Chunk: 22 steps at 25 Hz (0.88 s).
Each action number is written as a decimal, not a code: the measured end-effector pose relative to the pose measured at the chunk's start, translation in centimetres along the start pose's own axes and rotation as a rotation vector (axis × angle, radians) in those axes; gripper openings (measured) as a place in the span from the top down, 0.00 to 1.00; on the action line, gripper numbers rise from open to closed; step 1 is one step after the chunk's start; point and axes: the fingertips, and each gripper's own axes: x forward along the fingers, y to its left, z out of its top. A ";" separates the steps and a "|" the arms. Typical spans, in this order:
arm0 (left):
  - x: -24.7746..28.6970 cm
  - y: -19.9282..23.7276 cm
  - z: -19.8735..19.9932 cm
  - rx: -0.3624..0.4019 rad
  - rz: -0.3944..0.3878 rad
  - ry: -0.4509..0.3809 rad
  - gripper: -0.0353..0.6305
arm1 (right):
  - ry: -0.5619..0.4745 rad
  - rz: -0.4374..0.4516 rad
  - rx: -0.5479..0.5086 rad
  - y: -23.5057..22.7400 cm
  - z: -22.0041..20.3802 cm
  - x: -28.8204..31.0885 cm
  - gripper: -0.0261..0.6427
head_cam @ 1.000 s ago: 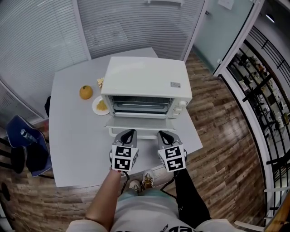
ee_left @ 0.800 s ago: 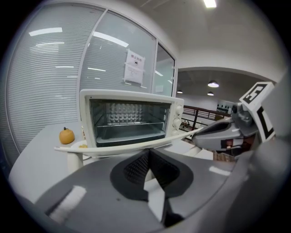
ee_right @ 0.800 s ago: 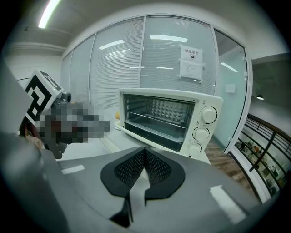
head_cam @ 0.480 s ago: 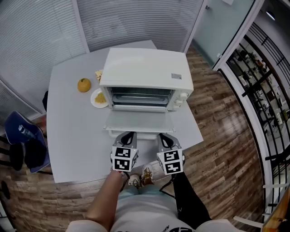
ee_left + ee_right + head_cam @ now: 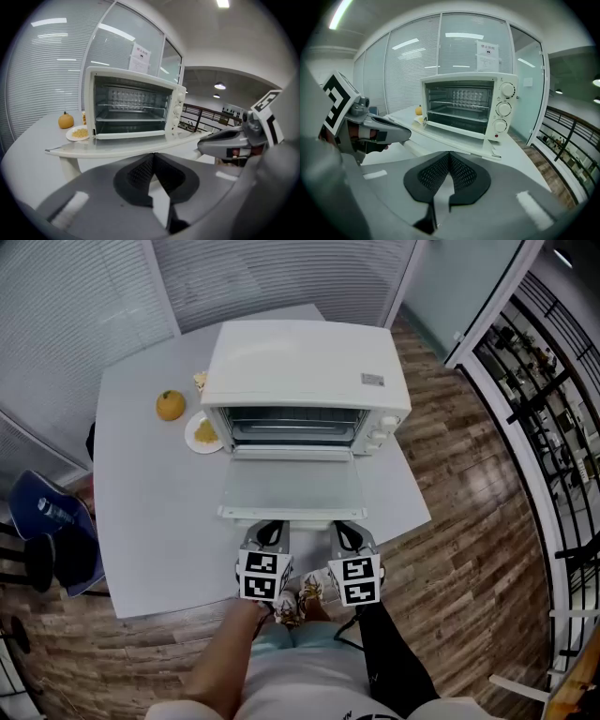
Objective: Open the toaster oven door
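The white toaster oven [image 5: 300, 362] stands on the grey table [image 5: 150, 521] with its glass door [image 5: 292, 486] folded down flat and the racks inside showing. Both grippers hover side by side just short of the door's front edge, clear of it. My left gripper [image 5: 270, 532] is shut with nothing held, and so is my right gripper [image 5: 345, 534]. In the left gripper view the open oven [image 5: 133, 105] and door [image 5: 126, 145] lie ahead of the closed left gripper [image 5: 152, 157]. The right gripper view shows the oven [image 5: 468, 105] beyond the closed right gripper [image 5: 449, 157].
An orange [image 5: 170, 405] and a small plate of food [image 5: 203, 433] sit left of the oven. A blue chair [image 5: 52, 521] stands off the table's left side. Wood floor and a black railing [image 5: 534, 399] lie to the right. The person's shoes [image 5: 298, 601] show under the table edge.
Both grippers have drawn back a little from the door's front edge toward the person. The door stays flat open throughout.
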 end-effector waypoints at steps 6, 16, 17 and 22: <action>0.5 -0.1 -2.3 -0.015 -0.009 0.031 0.86 | 0.010 -0.015 0.046 0.3 -2.3 0.4 0.96; 1.6 0.2 -5.1 -0.106 -0.012 0.022 0.86 | 0.003 -0.031 0.108 0.3 -5.2 1.7 0.96; 1.7 0.2 -5.3 -0.106 -0.012 0.018 0.86 | -0.002 -0.032 0.114 0.3 -5.3 1.8 0.96; 1.9 0.2 -5.7 -0.106 -0.005 -0.007 0.86 | -0.032 -0.027 0.133 0.3 -5.8 1.9 0.96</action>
